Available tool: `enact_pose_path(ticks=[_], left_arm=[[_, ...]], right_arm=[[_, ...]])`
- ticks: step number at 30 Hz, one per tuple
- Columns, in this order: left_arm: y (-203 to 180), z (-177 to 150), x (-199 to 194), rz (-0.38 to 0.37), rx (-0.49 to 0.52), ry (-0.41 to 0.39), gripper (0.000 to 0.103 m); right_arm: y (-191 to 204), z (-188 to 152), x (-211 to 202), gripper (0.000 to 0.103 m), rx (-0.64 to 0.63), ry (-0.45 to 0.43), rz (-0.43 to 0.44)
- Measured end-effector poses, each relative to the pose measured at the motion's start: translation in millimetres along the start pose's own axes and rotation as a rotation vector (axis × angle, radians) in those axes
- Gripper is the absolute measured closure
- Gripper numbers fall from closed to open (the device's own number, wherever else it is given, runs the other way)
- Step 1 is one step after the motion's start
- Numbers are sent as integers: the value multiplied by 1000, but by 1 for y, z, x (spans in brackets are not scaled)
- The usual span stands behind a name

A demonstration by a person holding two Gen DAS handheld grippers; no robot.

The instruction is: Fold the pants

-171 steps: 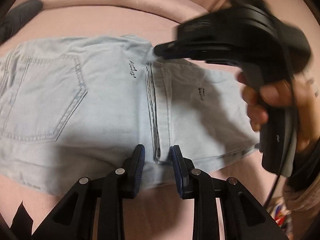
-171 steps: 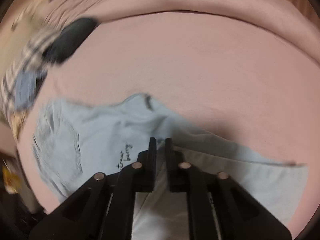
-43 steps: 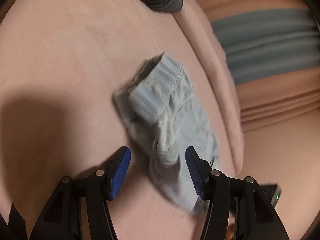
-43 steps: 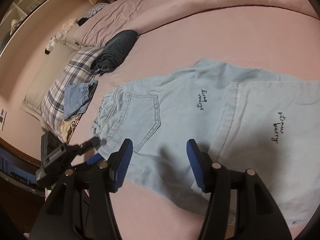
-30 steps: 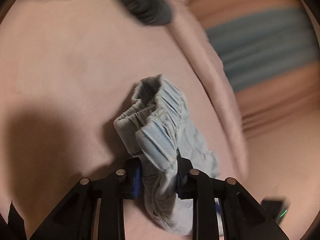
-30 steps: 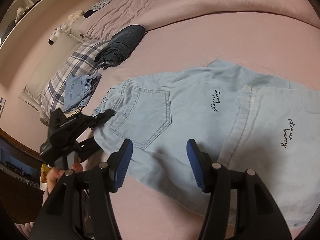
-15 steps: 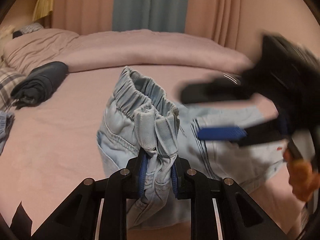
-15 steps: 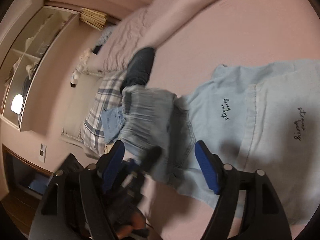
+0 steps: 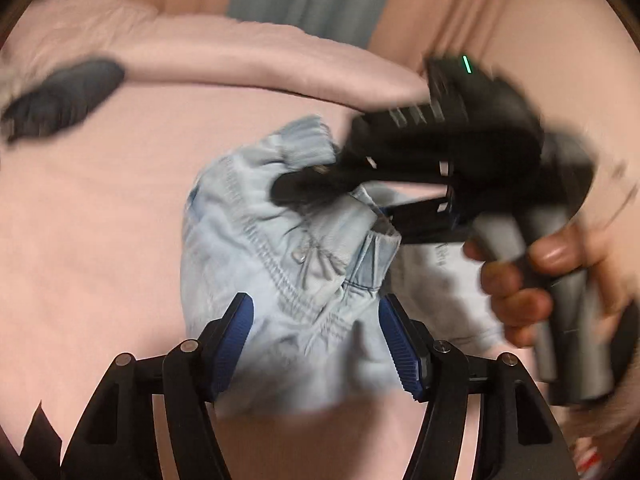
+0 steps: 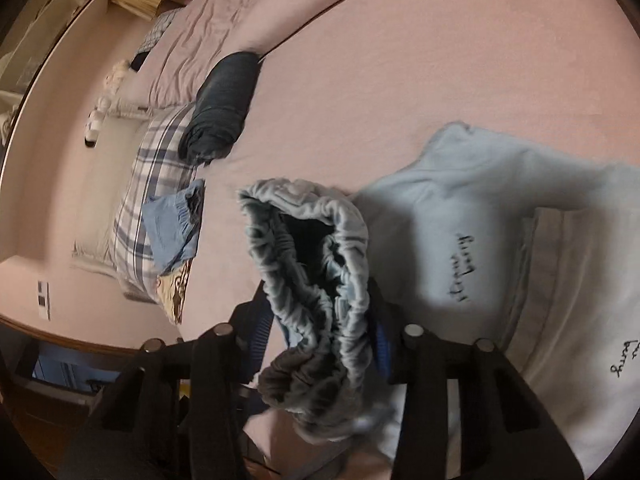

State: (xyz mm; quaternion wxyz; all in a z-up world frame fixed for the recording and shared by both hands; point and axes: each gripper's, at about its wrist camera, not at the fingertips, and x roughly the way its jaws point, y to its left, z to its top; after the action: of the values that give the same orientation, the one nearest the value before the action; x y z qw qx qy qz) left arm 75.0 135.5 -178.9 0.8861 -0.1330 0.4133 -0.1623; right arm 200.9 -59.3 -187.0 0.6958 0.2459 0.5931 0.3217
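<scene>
Light blue denim pants lie on the pink bed, legs flat (image 10: 500, 220) and the elastic waistband (image 10: 316, 248) lifted into a bunch. My right gripper (image 10: 320, 334) is closing, and its blue pads press on that waistband from both sides. In the left wrist view its black upper finger (image 9: 312, 180) lies over the bunched pants (image 9: 260, 248), with a person's hand (image 9: 532, 280) on its handle. My left gripper (image 9: 316, 344) is opening. Its blue pads stand apart, and the fabric sits loose between them without being pinched.
A dark rolled garment (image 10: 220, 108) lies near the plaid pillow (image 10: 152, 184), which carries a folded blue garment (image 10: 172, 228). A rolled pink duvet (image 9: 240, 60) borders the far side of the bed. Bare pink sheet (image 9: 100, 240) spreads to the left of the pants.
My left gripper has let go of the waistband and spread its jaws. My right gripper came in from the right and closed around the same waistband.
</scene>
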Motion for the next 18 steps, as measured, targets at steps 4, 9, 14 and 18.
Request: enact_pose_path(ticks=[4,9,14,18], left_arm=[[40,0,-13,8,-209,-26,19],[76,4,-4,-117,-407,26,19],[68,11,23,-385,-533,93,19],[27,23,33,-367,-456,121,19]], right_arm=[[-13,-3,-3,72,1,-21,1],[-20,-9,-23,75,28,-70,80],[-17,-22,-78,75,-21,-162,108],[-32,-30,-121,75,1,-227,76]])
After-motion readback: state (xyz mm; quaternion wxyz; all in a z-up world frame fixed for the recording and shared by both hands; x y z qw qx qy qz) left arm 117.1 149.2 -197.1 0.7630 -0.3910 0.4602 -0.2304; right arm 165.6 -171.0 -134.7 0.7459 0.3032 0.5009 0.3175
